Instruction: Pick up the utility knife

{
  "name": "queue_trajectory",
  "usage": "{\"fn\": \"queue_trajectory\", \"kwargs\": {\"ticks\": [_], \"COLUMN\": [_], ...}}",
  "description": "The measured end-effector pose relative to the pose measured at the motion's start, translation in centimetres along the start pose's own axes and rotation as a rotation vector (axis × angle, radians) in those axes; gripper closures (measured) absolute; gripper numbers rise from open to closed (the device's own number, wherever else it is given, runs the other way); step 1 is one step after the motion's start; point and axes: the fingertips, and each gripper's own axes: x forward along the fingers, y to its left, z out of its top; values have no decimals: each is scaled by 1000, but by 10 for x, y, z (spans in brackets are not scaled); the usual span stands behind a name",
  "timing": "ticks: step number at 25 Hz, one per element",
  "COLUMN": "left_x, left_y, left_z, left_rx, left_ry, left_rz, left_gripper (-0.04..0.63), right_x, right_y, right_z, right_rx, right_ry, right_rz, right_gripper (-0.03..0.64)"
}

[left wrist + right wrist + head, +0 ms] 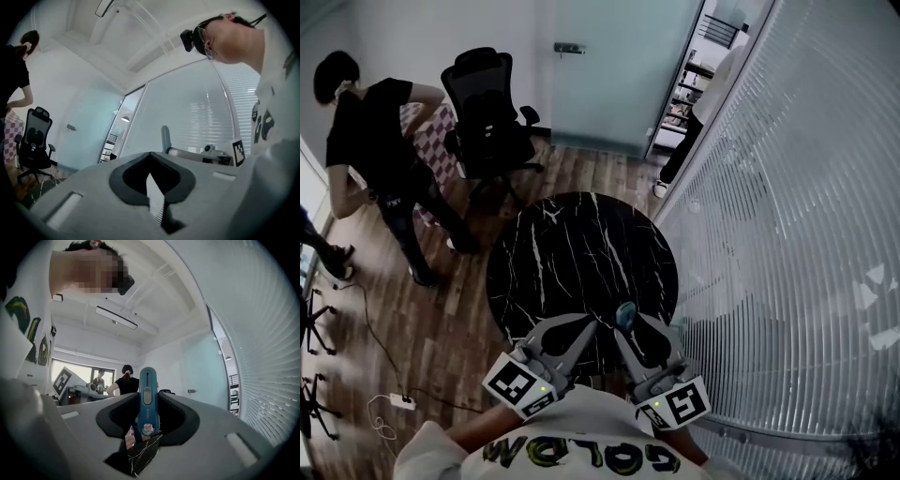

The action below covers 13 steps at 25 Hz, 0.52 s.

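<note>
Two grippers show at the bottom centre of the head view, each with one marker cube. The left gripper point(584, 328) has its jaws drawn together to a thin slit, and its own view shows nothing between them. The right gripper point(630, 330) is clamped on the one utility knife point(625, 315), a teal tool. In the right gripper view the knife point(147, 401) stands upright in the middle of the frame, pinched on both sides by the dark pads. A patch of marble shows through the gap beneath its lower end.

In the head view the knife sits just below centre, over the near edge of the single round black marble table point(572, 244). Both grippers reach over that same edge, near each other.

One black office chair point(487, 117) stands on the wood floor at the upper left. One person in black point(370, 141) bends just left of it, and a second person point(708, 103) is partly visible at the doorway in the upper right. One power strip point(398, 401) lies on the floor at the lower left.
</note>
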Motion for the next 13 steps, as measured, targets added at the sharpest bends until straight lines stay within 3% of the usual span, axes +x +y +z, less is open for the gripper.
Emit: {"fn": "queue_trajectory", "kwargs": {"ticks": [6, 13], "left_x": [0, -4], "left_y": [5, 5], "left_z": [8, -12], "left_rx": [-10, -14], "left_ry": [1, 5], "left_rz": [11, 7], "left_gripper": [592, 592], "right_x": [8, 2], "right_y": [1, 6], "right_z": [6, -13], "right_rx": [0, 0], "right_ry": [5, 8], "right_rz": [12, 14], "right_gripper": [486, 486]}}
